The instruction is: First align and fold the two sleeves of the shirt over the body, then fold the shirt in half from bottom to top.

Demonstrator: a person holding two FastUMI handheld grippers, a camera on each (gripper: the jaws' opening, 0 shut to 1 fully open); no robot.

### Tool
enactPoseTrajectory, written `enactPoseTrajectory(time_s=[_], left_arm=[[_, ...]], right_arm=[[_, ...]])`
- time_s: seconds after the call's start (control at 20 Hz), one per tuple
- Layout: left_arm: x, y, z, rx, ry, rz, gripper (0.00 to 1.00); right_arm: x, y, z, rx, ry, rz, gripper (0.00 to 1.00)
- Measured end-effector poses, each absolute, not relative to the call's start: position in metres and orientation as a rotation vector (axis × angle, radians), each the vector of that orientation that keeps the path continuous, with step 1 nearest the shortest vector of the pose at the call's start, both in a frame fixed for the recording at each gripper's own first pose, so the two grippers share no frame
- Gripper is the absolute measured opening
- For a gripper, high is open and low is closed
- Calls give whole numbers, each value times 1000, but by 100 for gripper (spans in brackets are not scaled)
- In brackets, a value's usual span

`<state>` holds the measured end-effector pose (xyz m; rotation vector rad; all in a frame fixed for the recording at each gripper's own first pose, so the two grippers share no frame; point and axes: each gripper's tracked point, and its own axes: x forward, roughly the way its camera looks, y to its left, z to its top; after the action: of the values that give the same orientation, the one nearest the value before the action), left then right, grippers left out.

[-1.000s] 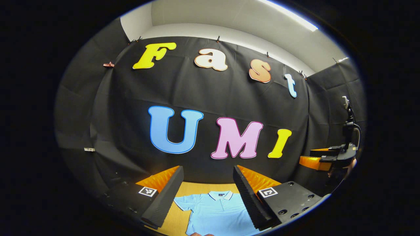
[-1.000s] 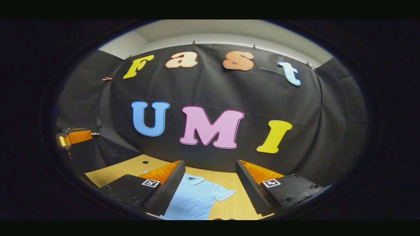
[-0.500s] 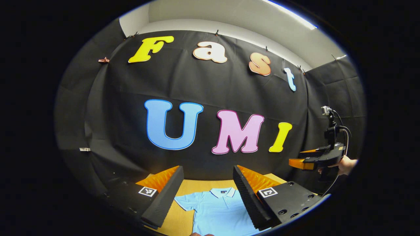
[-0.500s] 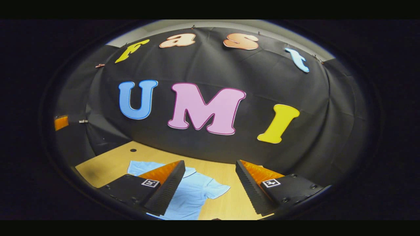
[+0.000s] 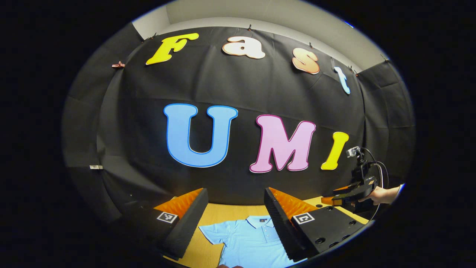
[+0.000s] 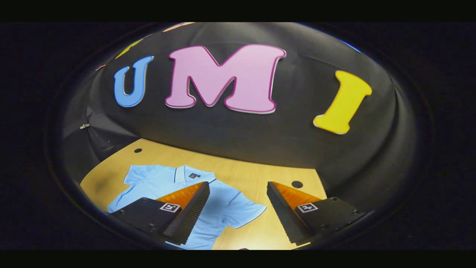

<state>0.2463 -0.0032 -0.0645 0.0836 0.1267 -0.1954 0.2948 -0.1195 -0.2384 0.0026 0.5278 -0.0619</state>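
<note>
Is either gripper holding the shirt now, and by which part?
Nothing is held. Both the left gripper and right gripper are open above the flat shirt.

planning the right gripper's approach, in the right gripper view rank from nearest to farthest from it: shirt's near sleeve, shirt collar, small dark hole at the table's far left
1. The near sleeve, lying flat between the right gripper's open jaws.
2. The shirt collar, farther back and left, above the left finger.
3. The dark hole, far left on the table, by the booth wall.
</note>
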Motion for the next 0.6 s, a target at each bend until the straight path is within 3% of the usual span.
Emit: enactPoseTrajectory(time_s=[0.3, 0.6], left_arm=[[273, -15, -99, 107, 209, -177, 97], [279, -25, -134, 160, 301, -175, 97]], right_arm=[[326, -150, -328, 63, 670, -59, 97], [322, -169, -414, 99, 817, -87, 98]])
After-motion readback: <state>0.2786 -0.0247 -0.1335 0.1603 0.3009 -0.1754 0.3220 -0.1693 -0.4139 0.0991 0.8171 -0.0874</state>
